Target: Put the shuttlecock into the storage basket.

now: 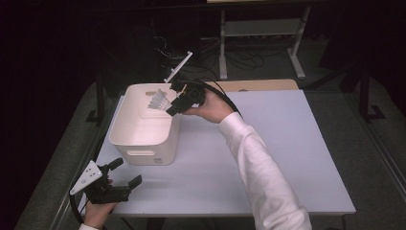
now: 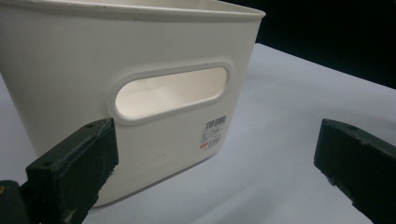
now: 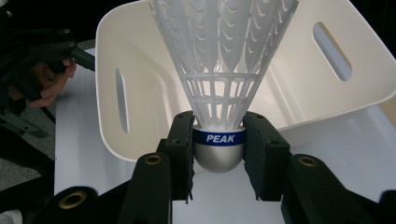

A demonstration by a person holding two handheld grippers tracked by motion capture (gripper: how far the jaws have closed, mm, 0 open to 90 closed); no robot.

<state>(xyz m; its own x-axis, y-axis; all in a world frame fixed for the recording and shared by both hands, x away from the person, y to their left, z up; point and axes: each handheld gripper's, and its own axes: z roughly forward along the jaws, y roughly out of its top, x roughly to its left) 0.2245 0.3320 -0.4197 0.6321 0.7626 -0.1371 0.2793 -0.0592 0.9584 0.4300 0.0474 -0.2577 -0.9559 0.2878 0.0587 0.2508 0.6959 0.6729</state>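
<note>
A white plastic shuttlecock (image 3: 219, 60) with a silver cap and a blue band marked PEAK sits between the jaws of my right gripper (image 3: 218, 149), which is shut on the cap. In the high view that right gripper (image 1: 173, 108) hovers at the far right rim of a white bin (image 1: 125, 125), with the shuttlecock's skirt (image 1: 158, 100) over the bin's opening. My left gripper (image 1: 125, 173) rests at the table's near left corner, open, its jaws facing the bin's near wall (image 2: 70, 70) with its oval handle slot (image 2: 172, 91).
The white bin (image 3: 299, 93) shows nothing inside where I can see into it. The pale table top (image 1: 287, 143) stretches to the right of the bin. Beyond the far edge stand a table frame (image 1: 261, 33) and cables on a dark floor.
</note>
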